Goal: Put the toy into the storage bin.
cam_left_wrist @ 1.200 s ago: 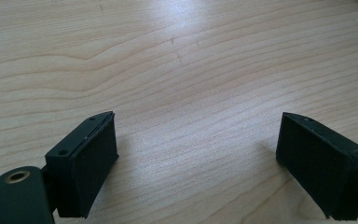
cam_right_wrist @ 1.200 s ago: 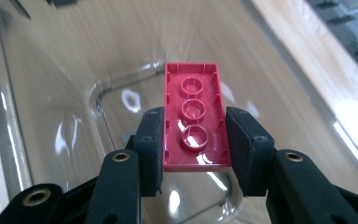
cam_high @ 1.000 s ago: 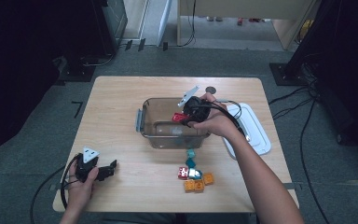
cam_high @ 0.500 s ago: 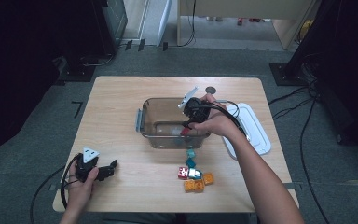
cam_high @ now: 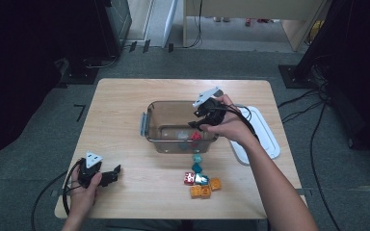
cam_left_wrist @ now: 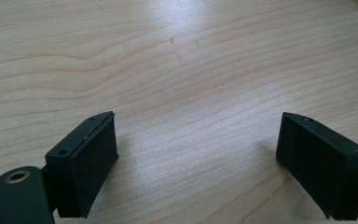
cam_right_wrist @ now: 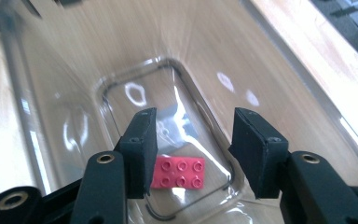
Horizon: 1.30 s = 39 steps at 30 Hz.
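Right gripper (cam_high: 196,123) sits over the clear container (cam_high: 150,126) at frame centre of the high view, near the container's right end, with the grey plate on top. Its jaws have just been opening and stand apart with nothing between them. In the right gripper view, gripper (cam_right_wrist: 193,147), the red brick (cam_right_wrist: 177,172) lies flat on the container (cam_right_wrist: 74,84) floor, studs up, below the gap and released. High view shows the red brick (cam_high: 195,136) inside the container by its lower right corner.

Left gripper (cam_high: 114,173) is at lower left of the high view, held low on the tabletop (cam_high: 120,103), well apart from the container. Left gripper view, gripper (cam_left_wrist: 198,161): jaws wide, only bare tabletop (cam_left_wrist: 177,56) between them.

Loose bricks (cam_high: 200,180) lie on the tabletop just below the container, in orange, teal and red. White lid (cam_high: 266,137) lies flat to the right of the container, partly under the right forearm.
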Available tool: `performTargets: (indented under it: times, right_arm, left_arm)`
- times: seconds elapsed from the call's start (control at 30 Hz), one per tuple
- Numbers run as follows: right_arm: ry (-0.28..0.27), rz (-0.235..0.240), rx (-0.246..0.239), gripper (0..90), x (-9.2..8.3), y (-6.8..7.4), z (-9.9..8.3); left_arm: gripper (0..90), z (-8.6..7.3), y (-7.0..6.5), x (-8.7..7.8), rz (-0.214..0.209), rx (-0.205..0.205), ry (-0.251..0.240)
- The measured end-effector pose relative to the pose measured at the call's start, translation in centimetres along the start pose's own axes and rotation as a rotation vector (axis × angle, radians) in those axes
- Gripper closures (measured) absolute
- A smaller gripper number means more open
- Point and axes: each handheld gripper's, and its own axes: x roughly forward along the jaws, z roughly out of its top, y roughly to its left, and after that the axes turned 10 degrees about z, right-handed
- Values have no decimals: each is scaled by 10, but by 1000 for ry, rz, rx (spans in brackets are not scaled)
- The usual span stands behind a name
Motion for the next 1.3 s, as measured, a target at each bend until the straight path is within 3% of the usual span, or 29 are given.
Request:
performTargets:
  times: [0.2, 0.53, 0.93, 1.3]
  right_arm:
    - [-100, -1, -13, 446, -19, 7, -9]
    - [-230, -17, 10, 329, -51, 21, -28]
    - [-316, -37, 22, 277, -77, 43, -62]
    - [-354, -27, 54, 295, -75, 67, -108]
  left_arm:
    - [123, 0, 0, 0, 0, 0, 0]
    - [123, 0, 0, 0, 1, 0, -1]
    - [123, 0, 0, 0, 0, 1, 0]
    - [123, 0, 0, 0, 0, 0, 0]
